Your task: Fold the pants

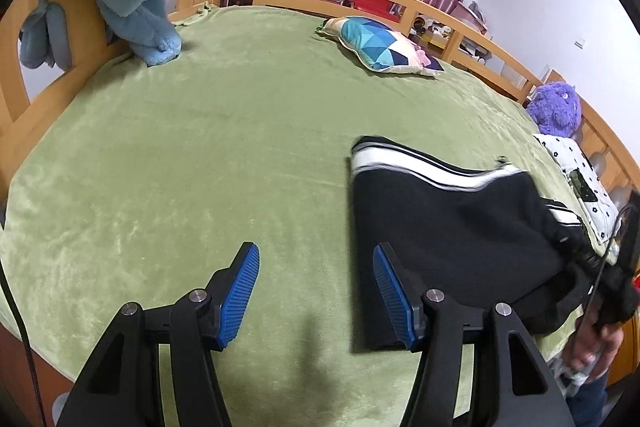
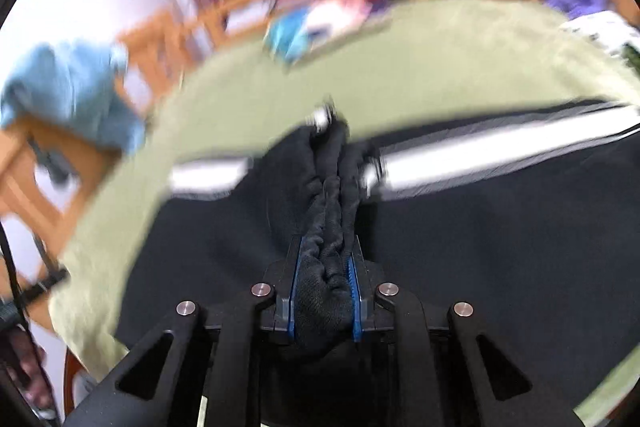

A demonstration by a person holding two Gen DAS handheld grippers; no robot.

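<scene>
Black pants [image 1: 452,227] with white side stripes lie at three o'clock on the green blanket [image 1: 200,155], their bunched waistband pinched between the right gripper [image 2: 325,259] pads, while the left gripper [image 1: 316,283] hovers with jaws apart, empty.

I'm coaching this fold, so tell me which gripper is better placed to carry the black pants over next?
Right. The right gripper is clamped on bunched fabric of the pants, while the left gripper is open over the green blanket, holding nothing.
</scene>
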